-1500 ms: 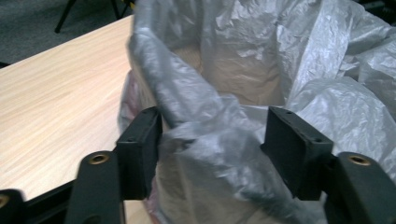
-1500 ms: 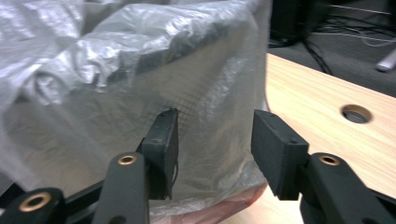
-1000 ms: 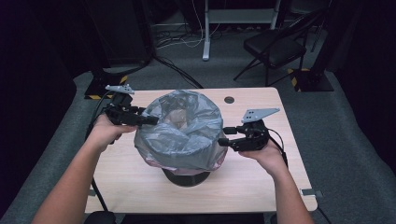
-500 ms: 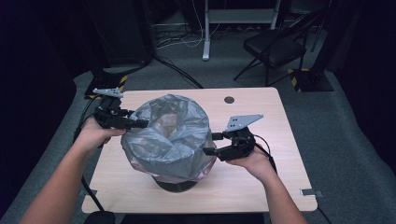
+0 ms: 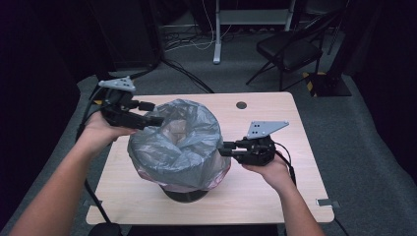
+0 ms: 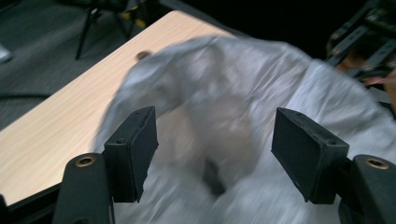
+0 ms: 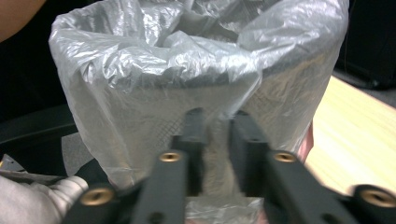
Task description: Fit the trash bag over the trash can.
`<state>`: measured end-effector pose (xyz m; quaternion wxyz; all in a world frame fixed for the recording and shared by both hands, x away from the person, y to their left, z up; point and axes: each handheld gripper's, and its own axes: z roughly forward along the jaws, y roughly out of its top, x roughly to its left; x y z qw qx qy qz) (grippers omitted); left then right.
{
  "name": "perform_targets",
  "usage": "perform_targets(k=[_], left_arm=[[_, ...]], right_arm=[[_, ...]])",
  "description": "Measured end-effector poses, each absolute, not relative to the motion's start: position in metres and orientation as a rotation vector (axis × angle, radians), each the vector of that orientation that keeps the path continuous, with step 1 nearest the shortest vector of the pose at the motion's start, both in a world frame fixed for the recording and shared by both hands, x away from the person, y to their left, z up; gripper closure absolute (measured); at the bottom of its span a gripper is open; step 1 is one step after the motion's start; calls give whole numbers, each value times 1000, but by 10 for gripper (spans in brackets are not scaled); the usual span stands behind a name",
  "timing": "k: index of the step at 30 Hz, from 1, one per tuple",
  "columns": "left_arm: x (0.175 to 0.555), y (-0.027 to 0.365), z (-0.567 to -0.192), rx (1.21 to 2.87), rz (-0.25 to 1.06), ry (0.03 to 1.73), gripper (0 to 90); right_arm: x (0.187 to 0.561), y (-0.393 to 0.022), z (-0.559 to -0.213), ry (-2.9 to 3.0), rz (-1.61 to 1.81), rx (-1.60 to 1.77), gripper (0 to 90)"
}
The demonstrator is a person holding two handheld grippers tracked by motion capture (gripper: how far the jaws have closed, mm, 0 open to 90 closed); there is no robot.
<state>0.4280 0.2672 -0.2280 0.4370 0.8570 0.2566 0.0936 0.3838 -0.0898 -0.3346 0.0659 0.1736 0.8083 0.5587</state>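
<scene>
Bag: grey liner, draped over bin, table centre.
R gripper: just closing, pinches side film.
L gripper: just opening, wide, nothing held, over rim.
Tip: hold R pinch; regrip L rim, pull down evenly.

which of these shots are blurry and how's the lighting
High view: sharp, table well lit, dark surroundings. Left gripper view: the bag is smeared by motion blur while the left claw stays crisp, jaws apart. Right gripper view: the bag is fairly sharp with soft glare on its folds; the right claw, pinching the plastic, is slightly blurred.
</scene>
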Motion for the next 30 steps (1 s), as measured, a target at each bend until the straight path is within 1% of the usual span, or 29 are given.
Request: perform_targets(k=[3, 7, 10, 12, 20, 30], left_arm=[[433, 238, -229, 2145, 212, 585, 304], [442, 203, -235, 2197, 187, 528, 300], [446, 191, -238, 2215, 176, 514, 299], [451, 176, -245, 2250, 146, 501, 299], [462, 158, -261, 2319, 147, 515, 303], [472, 153, -278, 2386, 146, 521, 323]], right_arm=[[383, -90, -335, 2439, 1681, 485, 886], [383, -93, -336, 2420, 1672, 497, 893], [384, -95, -336, 2398, 1674, 519, 893], [386, -97, -336, 2383, 1678, 539, 892], [386, -98, -336, 2370, 1669, 544, 893], [388, -96, -339, 2383, 1649, 549, 896]])
